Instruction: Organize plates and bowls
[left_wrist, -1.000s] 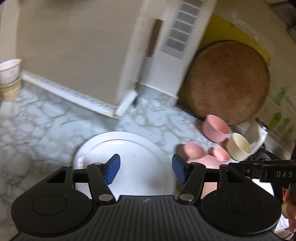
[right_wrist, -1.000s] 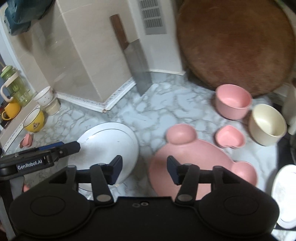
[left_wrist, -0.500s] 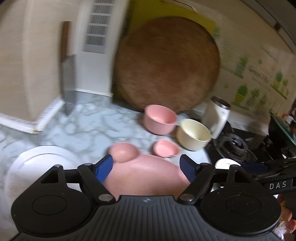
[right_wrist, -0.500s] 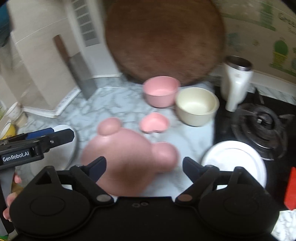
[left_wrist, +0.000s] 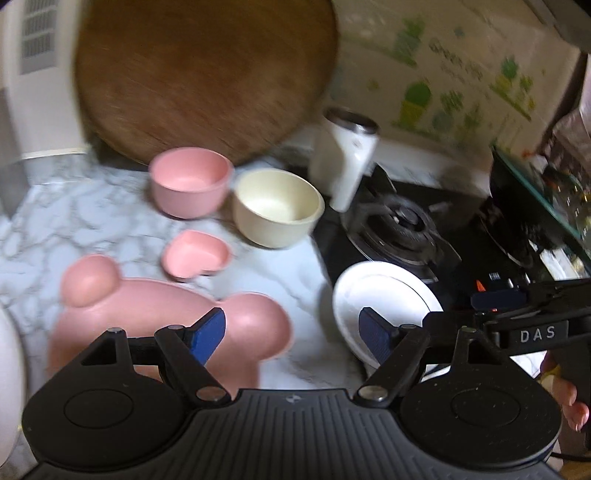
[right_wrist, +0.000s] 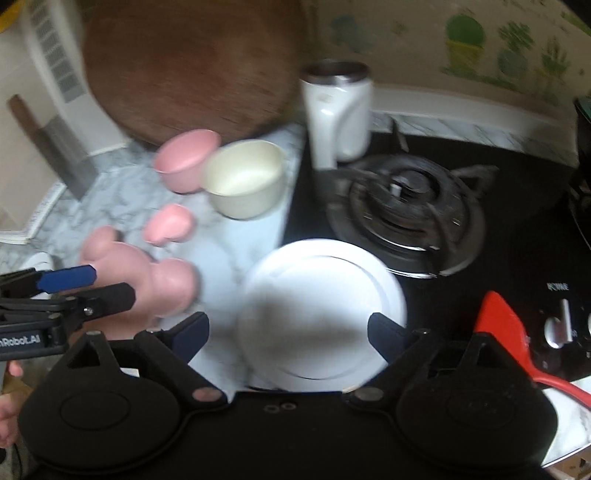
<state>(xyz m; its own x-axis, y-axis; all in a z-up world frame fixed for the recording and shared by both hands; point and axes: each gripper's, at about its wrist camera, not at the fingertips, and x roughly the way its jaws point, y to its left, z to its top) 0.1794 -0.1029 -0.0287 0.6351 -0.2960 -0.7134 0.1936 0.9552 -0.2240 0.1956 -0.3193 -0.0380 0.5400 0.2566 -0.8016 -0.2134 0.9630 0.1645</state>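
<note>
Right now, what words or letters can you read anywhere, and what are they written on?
"DAS": white letters on the right gripper, seen from the left wrist.
"nRobot.AI": on the left gripper, seen from the right wrist; the start is cut off by the picture edge.
Green lettering on the wall sticker: too blurred to read.
White word above the stove knob: too blurred to read.
</note>
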